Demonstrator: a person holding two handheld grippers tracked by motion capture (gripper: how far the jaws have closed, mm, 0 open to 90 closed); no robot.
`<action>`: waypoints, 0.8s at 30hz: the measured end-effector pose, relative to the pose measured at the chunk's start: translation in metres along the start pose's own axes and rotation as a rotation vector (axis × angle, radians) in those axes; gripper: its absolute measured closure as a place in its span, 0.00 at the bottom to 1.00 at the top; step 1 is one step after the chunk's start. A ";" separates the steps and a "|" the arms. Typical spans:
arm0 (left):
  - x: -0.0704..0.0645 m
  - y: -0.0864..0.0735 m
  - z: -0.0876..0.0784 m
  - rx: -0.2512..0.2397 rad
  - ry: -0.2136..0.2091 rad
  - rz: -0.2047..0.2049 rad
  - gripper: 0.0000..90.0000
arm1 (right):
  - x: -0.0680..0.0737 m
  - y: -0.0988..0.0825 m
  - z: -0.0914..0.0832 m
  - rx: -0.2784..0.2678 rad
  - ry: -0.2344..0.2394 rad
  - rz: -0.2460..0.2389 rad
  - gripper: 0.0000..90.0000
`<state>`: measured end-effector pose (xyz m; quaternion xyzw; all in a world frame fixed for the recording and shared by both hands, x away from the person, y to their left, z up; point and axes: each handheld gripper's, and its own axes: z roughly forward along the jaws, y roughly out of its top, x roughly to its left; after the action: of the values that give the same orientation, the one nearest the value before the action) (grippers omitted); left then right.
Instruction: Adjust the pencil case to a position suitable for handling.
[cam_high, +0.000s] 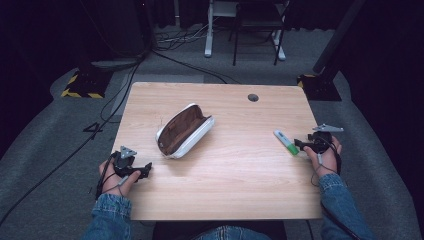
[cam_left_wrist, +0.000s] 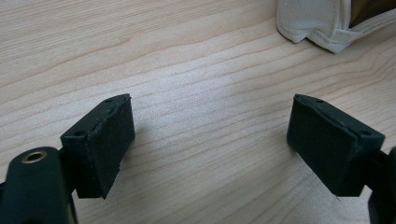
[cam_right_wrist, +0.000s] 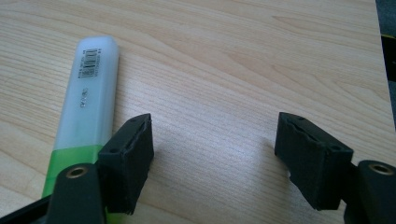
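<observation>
At the near left edge of the wooden bench (cam_high: 240, 165), the left gripper (cam_high: 144, 171) rests low in the person's left hand with its jaws spread wide and only bare wood between them, one corner of the pencil case just ahead of them in the left gripper view. The white pencil case (cam_high: 184, 131) lies open and slanted left of the bench's middle, its brown lining showing, well apart from both grippers. At the right edge, the right gripper (cam_high: 299, 144) has its jaws apart with bare wood between them, and the green-and-white highlighter (cam_high: 286, 142) lies flat just beside its left jaw, outside the gap.
</observation>
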<state>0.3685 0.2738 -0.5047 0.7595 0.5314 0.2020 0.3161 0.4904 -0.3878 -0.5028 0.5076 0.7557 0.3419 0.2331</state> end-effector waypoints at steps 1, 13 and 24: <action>0.000 0.000 0.000 0.004 0.000 -0.002 0.18 | 0.000 0.000 0.000 -0.001 0.000 -0.001 0.32; -0.003 0.015 -0.012 -0.004 -0.017 -0.034 0.25 | 0.000 0.000 0.000 -0.001 0.002 0.000 0.32; -0.014 0.033 -0.024 -0.080 -0.047 -0.033 0.26 | 0.000 0.000 0.000 -0.001 0.002 0.001 0.32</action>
<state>0.3710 0.2597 -0.4638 0.7420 0.5278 0.1999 0.3617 0.4906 -0.3880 -0.5029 0.5073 0.7556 0.3430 0.2325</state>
